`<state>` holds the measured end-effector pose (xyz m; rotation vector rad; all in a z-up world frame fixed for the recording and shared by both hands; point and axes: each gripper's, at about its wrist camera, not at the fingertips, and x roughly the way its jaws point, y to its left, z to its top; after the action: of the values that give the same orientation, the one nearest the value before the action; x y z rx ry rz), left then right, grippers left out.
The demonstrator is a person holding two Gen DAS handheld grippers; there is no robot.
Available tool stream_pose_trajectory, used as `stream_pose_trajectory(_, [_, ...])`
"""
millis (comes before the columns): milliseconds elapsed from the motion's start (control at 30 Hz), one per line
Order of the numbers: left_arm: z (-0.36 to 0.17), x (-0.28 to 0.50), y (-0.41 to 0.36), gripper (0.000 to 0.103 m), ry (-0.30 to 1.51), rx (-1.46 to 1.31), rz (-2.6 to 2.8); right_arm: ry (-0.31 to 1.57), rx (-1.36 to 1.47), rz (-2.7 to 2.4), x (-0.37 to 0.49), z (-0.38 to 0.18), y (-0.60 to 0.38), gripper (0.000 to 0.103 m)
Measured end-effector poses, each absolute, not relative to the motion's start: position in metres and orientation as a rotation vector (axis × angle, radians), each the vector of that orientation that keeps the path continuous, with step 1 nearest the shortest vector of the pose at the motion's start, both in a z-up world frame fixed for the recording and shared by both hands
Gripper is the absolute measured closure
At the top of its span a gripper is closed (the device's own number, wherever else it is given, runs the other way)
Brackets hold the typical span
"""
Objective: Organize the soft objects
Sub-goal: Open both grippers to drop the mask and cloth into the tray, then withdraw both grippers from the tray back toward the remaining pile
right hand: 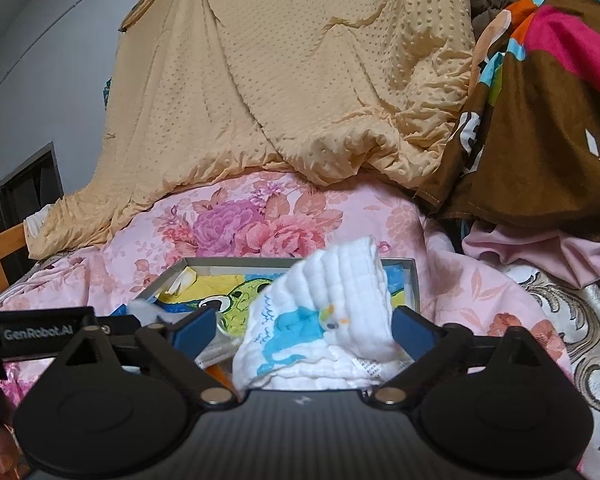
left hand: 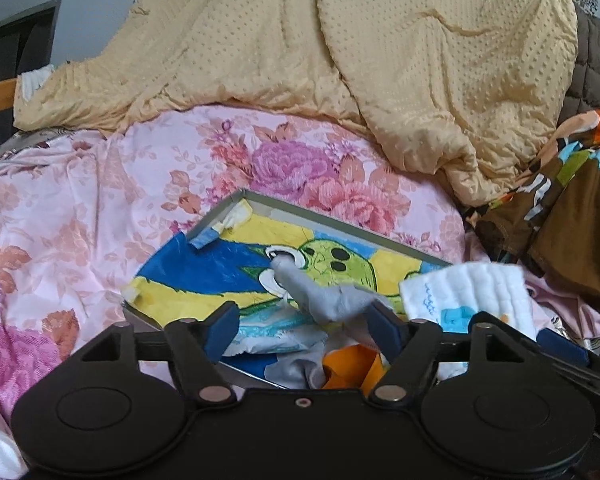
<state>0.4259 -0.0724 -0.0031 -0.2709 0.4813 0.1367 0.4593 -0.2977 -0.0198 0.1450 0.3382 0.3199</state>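
Observation:
A shallow grey-rimmed box (left hand: pixel 320 216) with a green cartoon picture inside lies on the bed. My left gripper (left hand: pixel 304 326) is open over its near end. A crumpled grey cloth (left hand: pixel 324 296) stands between the pads, leaning against the right one and clear of the left. Orange fabric (left hand: pixel 348 368) lies under it. My right gripper (right hand: pixel 302 330) is open wide around a white quilted cloth (right hand: pixel 320 320) with a blue print. That cloth slumps over the box's (right hand: pixel 240 261) near edge. The white cloth (left hand: pixel 464 292) also shows at right in the left wrist view.
A pink floral sheet (left hand: pixel 100 200) covers the bed. A heaped beige dotted quilt (left hand: pixel 300 40) fills the back. A brown multicoloured blanket (right hand: pixel 540 120) is piled at right, with pink fabric (right hand: pixel 540 248) below it. A wooden bed rail (right hand: pixel 0 252) and a dark cabinet (left hand: pixel 16 40) stand at left.

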Motion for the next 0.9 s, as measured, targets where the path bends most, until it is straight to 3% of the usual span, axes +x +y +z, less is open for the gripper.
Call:
stream_pose_trajectory(333, [0.028,0.385,-0.064,0.009,0.395,-0.238,0.184,0.317,0.124,0.295,0.428,0.006,-0.303,0.0])
stream_pose_trajectory(900, [0.075,0.269,-0.044,0.001,0.317,-0.162,0.18,0.224,0.036,0.34,0.329,0.053,-0.299,0.0])
